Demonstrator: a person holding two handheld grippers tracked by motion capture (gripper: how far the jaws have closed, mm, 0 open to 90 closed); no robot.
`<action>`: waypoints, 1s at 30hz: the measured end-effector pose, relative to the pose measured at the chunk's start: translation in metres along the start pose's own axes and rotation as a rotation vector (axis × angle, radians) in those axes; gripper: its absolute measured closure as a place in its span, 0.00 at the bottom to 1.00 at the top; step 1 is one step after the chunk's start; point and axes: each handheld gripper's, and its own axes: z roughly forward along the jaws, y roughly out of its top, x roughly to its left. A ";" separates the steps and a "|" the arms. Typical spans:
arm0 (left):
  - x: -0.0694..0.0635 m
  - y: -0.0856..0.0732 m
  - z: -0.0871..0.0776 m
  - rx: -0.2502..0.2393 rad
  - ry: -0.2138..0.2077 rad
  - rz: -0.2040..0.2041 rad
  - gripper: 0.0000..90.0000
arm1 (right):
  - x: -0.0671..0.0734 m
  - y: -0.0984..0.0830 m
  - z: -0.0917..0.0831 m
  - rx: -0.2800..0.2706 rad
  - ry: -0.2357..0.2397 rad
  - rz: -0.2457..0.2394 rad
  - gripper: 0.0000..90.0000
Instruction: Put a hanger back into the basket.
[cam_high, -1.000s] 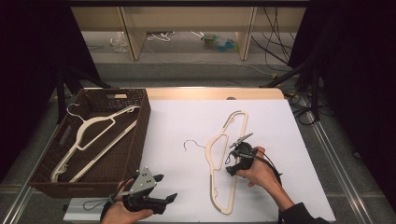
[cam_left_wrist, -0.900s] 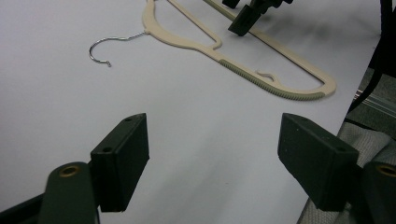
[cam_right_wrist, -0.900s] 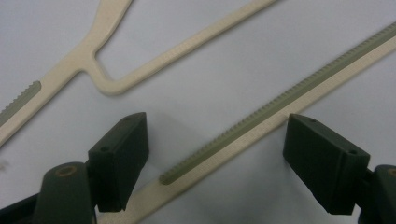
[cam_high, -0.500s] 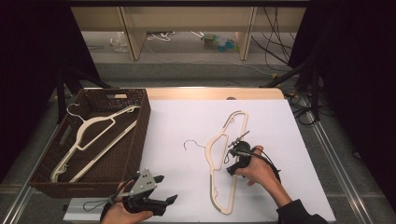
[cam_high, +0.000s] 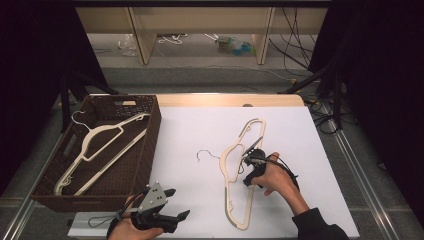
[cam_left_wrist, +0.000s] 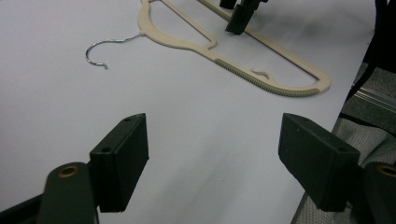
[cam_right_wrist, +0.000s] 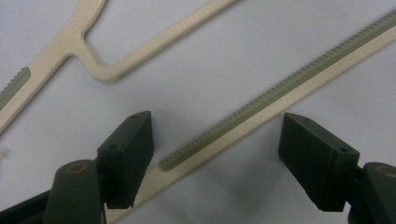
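Two cream hangers are in sight: one (cam_high: 235, 170) lies flat on the white table (cam_high: 190, 135), its metal hook (cam_high: 205, 154) pointing left; the other (cam_high: 100, 147) rests in the single brown basket (cam_high: 150, 145) at the table's left. The right gripper (cam_high: 250, 159) is down over the table hanger's bar (cam_right_wrist: 261, 109), jaws spread to either side of it and just closing, not yet pinching. The left gripper (cam_high: 175, 204) hovers near the front edge, jaws spread, holding nothing.

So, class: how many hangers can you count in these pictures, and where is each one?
2. One hanger lies in the basket at the left. The other lies flat on the white table, with the right gripper over its bar. None seems hidden.
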 end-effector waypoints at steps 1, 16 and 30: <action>0.001 0.000 -0.001 0.013 0.005 0.008 0.27 | 0.000 0.000 0.000 0.005 0.008 -0.001 0.32; 0.003 -0.001 -0.001 0.017 0.010 0.019 0.27 | 0.001 0.003 -0.002 0.061 -0.001 -0.036 0.37; 0.003 -0.001 -0.002 0.007 0.008 -0.008 0.28 | 0.000 0.002 -0.007 0.085 0.035 -0.177 0.59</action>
